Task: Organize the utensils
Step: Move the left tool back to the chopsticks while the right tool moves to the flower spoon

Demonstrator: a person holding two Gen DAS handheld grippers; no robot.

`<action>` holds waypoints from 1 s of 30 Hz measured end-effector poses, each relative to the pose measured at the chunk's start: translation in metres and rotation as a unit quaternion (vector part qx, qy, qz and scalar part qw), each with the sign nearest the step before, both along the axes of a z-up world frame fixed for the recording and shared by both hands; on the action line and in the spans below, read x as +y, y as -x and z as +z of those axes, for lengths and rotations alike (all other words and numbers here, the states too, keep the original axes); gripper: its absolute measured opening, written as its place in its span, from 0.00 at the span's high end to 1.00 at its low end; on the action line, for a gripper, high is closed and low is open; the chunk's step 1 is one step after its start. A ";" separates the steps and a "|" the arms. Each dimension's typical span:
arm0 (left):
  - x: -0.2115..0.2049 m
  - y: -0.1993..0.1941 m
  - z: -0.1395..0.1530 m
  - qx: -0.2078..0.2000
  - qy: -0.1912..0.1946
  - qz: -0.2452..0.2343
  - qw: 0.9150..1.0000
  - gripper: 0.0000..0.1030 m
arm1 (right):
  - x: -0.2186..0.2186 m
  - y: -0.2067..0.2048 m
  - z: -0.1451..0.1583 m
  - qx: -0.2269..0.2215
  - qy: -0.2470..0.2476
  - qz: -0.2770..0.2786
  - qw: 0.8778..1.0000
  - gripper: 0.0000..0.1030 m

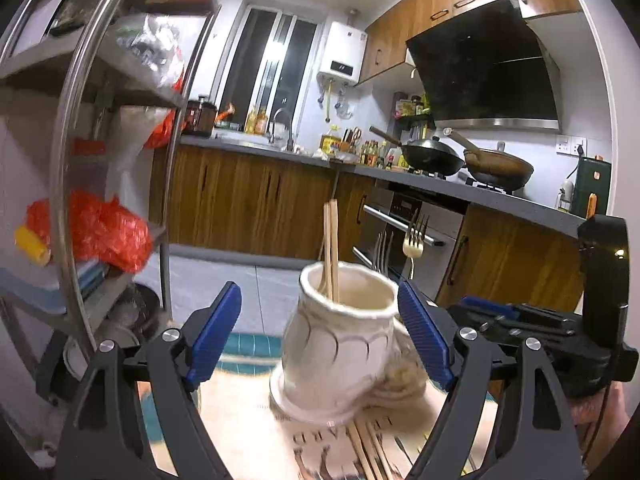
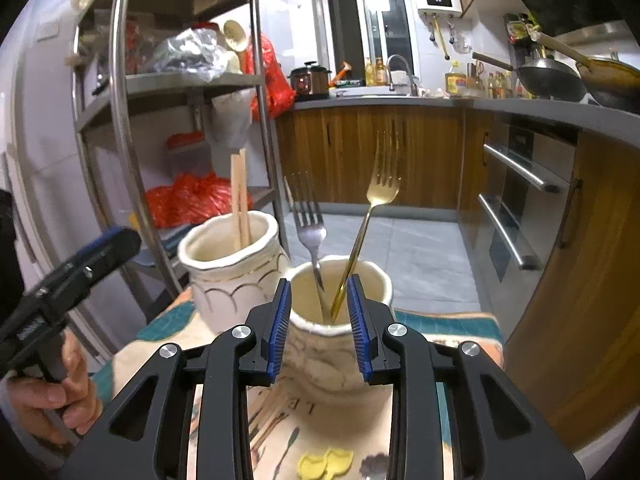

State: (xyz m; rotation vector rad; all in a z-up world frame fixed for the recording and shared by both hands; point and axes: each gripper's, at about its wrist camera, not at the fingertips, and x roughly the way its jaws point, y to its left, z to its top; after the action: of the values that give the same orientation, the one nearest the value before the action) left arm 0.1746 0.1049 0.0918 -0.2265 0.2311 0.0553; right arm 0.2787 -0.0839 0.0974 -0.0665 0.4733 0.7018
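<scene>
Two jars are set side by side on a printed cloth [image 2: 224, 344] | left jar [image 2: 234, 272]: chopsticks [image 2: 240, 200] stood inside | right jar [image 2: 340, 320]: two forks [image 2: 310, 224] leaned inside | loose chopsticks [image 1: 370, 450] laid near, before the left jar | shelf rack [image 2: 168, 80] placed far left.

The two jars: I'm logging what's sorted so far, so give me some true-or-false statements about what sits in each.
1. The chopsticks stand in the left jar. True.
2. Both forks share the nearer jar. True: the silver fork and the gold fork.
3. The right gripper is clamped on the gold fork. False: its jaws stand open, touching nothing.
4. No chopsticks remain on the cloth. False: loose chopsticks lie there.
5. The left gripper is open. True.
</scene>
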 end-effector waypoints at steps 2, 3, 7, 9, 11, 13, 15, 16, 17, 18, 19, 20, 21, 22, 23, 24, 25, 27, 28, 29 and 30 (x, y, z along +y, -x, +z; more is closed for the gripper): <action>0.001 0.002 -0.006 0.019 0.016 -0.007 1.000 0.23 | -0.010 0.005 -0.001 0.008 -0.008 0.001 1.000 0.70; 0.001 0.003 -0.009 0.026 0.019 -0.009 0.999 0.23 | -0.016 0.008 -0.003 0.013 -0.008 0.000 1.000 0.70; -0.004 0.011 -0.021 0.052 0.021 -0.018 0.998 0.23 | -0.034 0.015 -0.012 0.033 -0.007 -0.009 0.999 0.70; -0.008 0.016 -0.026 0.060 0.019 -0.026 0.998 0.26 | -0.043 0.014 -0.020 0.049 -0.002 -0.018 0.999 0.70; -0.014 0.018 -0.030 0.074 0.014 -0.038 0.996 0.29 | -0.050 0.015 -0.030 0.065 0.005 -0.023 0.998 0.70; -0.022 0.015 -0.040 0.104 0.004 -0.053 0.993 0.33 | -0.057 0.016 -0.041 0.085 0.017 -0.029 0.996 0.70; -0.027 0.009 -0.050 0.135 0.003 -0.069 0.988 0.41 | -0.063 0.017 -0.052 0.109 0.028 -0.031 0.993 0.70; -0.030 0.007 -0.056 0.154 0.002 -0.078 0.985 0.42 | -0.065 0.017 -0.057 0.117 0.035 -0.031 0.992 0.70; -0.034 0.003 -0.064 0.176 -0.003 -0.089 0.980 0.47 | -0.066 0.018 -0.061 0.124 0.042 -0.032 0.991 0.70; -0.037 0.001 -0.069 0.188 -0.007 -0.094 0.978 0.49 | -0.067 0.019 -0.067 0.131 0.047 -0.032 0.990 0.71; -0.041 -0.002 -0.075 0.204 -0.015 -0.099 0.974 0.49 | -0.068 0.019 -0.071 0.140 0.050 -0.029 0.988 0.71; -0.044 -0.005 -0.080 0.217 -0.023 -0.104 0.970 0.50 | -0.068 0.020 -0.075 0.148 0.054 -0.026 0.987 0.71; -0.047 -0.005 -0.085 0.224 -0.028 -0.106 0.968 0.51 | -0.067 0.020 -0.078 0.152 0.057 -0.023 0.986 0.71; -0.050 -0.007 -0.090 0.234 -0.034 -0.108 0.966 0.52 | -0.066 0.021 -0.081 0.156 0.064 -0.020 0.985 0.71; -0.052 -0.008 -0.094 0.240 -0.037 -0.110 0.964 0.53 | -0.064 0.022 -0.084 0.161 0.071 -0.018 0.984 0.71; -0.054 -0.009 -0.098 0.248 -0.041 -0.113 0.961 0.55 | -0.063 0.023 -0.087 0.164 0.076 -0.016 0.983 0.71; -0.056 -0.010 -0.100 0.254 -0.045 -0.114 0.959 0.56 | -0.060 0.024 -0.090 0.167 0.084 -0.013 0.982 0.71; -0.061 -0.013 -0.105 0.263 -0.054 -0.116 0.956 0.58 | -0.057 0.026 -0.095 0.171 0.097 -0.008 0.980 0.71; -0.062 -0.014 -0.107 0.268 -0.057 -0.119 0.954 0.59 | -0.055 0.027 -0.097 0.173 0.103 -0.005 0.979 0.71; -0.063 -0.015 -0.108 0.271 -0.058 -0.121 0.953 0.63 | -0.053 0.028 -0.100 0.175 0.109 -0.002 0.979 0.72; -0.064 -0.015 -0.110 0.277 -0.060 -0.121 0.951 0.65 | -0.051 0.029 -0.102 0.175 0.114 -0.001 0.978 0.74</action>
State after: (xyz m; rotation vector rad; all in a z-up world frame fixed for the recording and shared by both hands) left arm 0.1901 0.0413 -0.0178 -0.0537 0.8110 -0.1124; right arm 0.2501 -0.1346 -0.0041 -0.1591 0.8917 0.6578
